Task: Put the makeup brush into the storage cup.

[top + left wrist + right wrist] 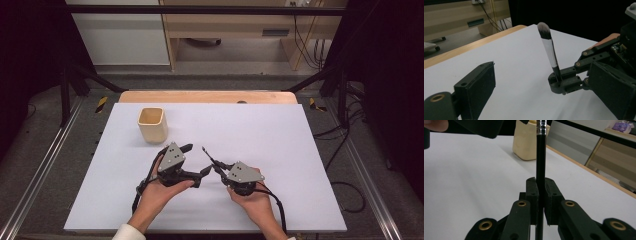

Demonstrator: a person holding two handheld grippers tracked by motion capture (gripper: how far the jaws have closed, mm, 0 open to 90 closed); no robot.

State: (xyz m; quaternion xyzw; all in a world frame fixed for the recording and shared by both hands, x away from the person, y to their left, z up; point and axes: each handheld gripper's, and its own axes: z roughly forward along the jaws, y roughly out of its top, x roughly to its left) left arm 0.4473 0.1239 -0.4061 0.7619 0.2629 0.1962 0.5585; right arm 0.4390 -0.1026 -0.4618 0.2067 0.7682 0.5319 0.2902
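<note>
Pinching a makeup brush (540, 167) by its black handle, the right gripper (541, 195) has its jaws closed on it, bristles up above the white table (280, 145). Just beside it, the left gripper (195, 162) stands wide open and empty, with the cream cup (152, 125) near it.

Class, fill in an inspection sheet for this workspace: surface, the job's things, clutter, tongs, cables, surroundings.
Surface: white sheet over a wooden table.
Job's things: makeup brush, bristles up, clamped by its black handle; beige cup upright, apart from it.
Clutter: nothing seen.
Tongs: right tongs shut on the brush; left tongs open, beside it.
Cables: one trails from each tool toward the person; more lie on the floor.
Surroundings: metal frame, wooden furniture behind.
</note>
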